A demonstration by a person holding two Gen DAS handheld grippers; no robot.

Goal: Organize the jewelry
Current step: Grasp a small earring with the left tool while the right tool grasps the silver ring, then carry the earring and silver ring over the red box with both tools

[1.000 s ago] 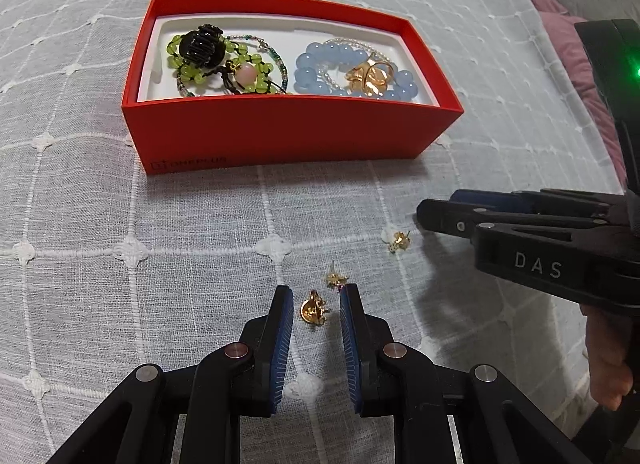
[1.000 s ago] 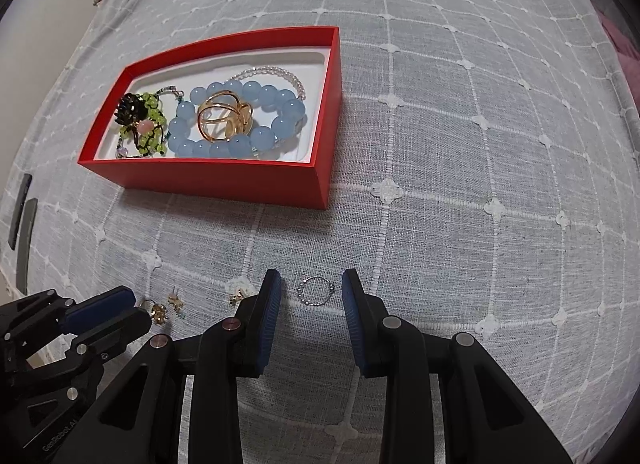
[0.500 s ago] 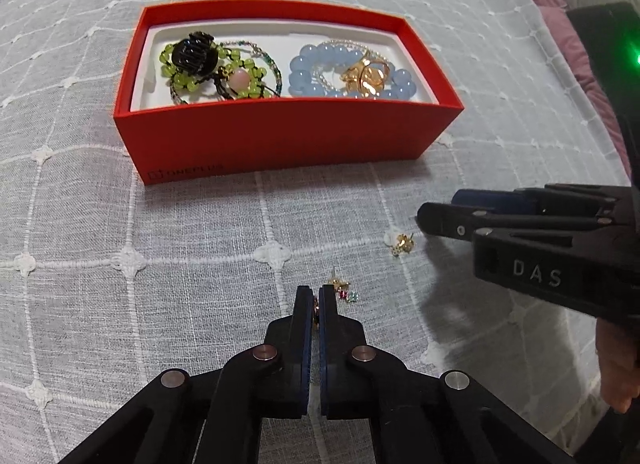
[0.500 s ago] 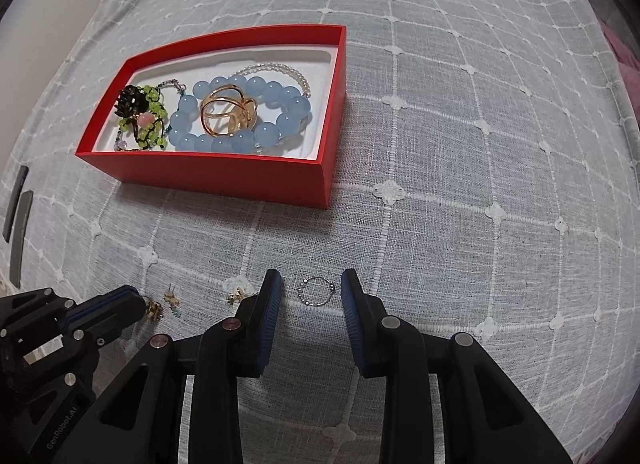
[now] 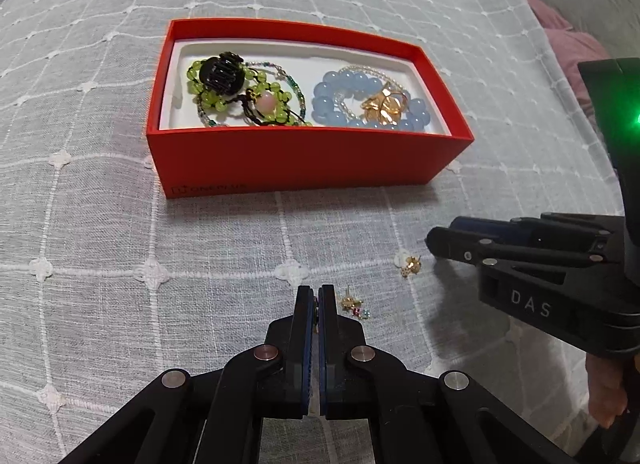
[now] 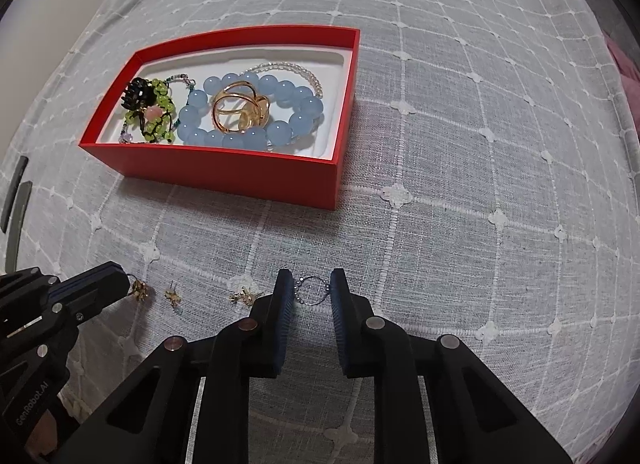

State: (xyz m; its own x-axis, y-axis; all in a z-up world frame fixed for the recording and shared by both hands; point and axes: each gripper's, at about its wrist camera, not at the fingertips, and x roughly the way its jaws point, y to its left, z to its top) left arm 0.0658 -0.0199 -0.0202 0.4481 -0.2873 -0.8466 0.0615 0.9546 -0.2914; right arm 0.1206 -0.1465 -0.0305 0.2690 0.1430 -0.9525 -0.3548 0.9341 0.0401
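Left gripper closed on gold earring; right gripper closing around wire ring, at box's 6 o'clock: thin ring may slip.

Bare cloth lies open right of the red box.

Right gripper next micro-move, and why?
Probably finish closing, then lift. The right gripper straddles the thin wire ring, which lies flat on the cloth; its jaws are closing, pads at the ring's edges. The red box is ahead.
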